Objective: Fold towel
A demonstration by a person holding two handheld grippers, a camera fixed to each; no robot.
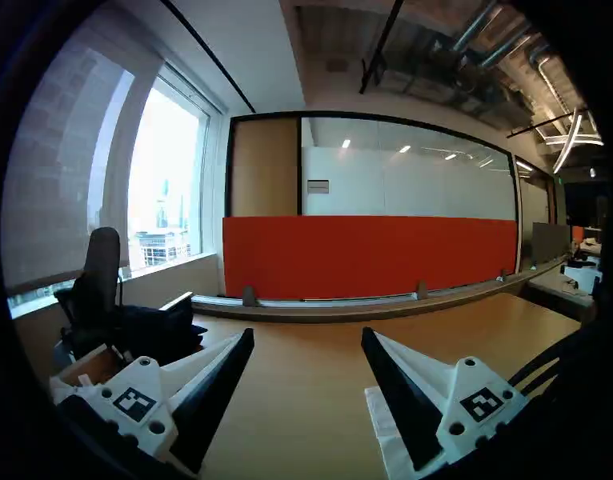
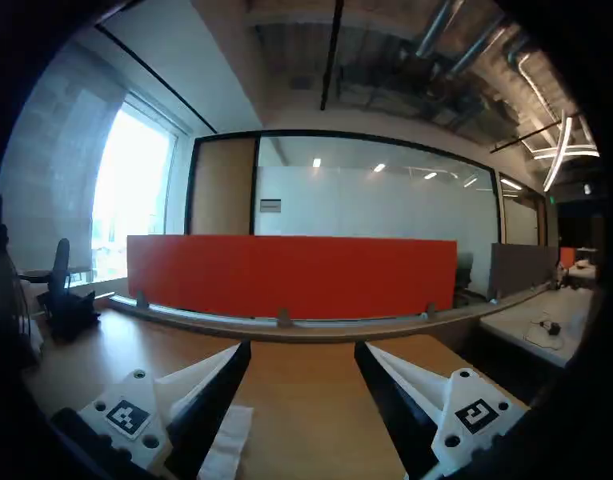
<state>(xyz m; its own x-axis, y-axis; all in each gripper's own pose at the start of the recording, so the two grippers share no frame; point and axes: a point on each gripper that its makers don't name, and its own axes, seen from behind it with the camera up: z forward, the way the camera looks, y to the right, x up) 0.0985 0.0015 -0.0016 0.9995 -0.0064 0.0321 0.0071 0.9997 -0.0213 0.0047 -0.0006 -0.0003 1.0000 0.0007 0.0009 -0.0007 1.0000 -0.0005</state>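
In the left gripper view my left gripper [image 1: 306, 340] is open above a wooden table [image 1: 306, 376], nothing between its fingers. A white towel [image 1: 382, 424] lies on the table under the right finger, mostly hidden by it. In the right gripper view my right gripper [image 2: 302, 352] is open over the same wooden table [image 2: 306, 400]. A strip of the white towel [image 2: 226, 440] shows at the bottom, by the left finger, lying flat. Neither gripper touches the towel as far as I can tell.
A red divider panel [image 1: 370, 256] runs along the table's far edge. A black office chair [image 1: 94, 296] and a dark bag [image 1: 158, 328] sit at the left near the window. Another desk [image 2: 538, 320] with a cable stands to the right.
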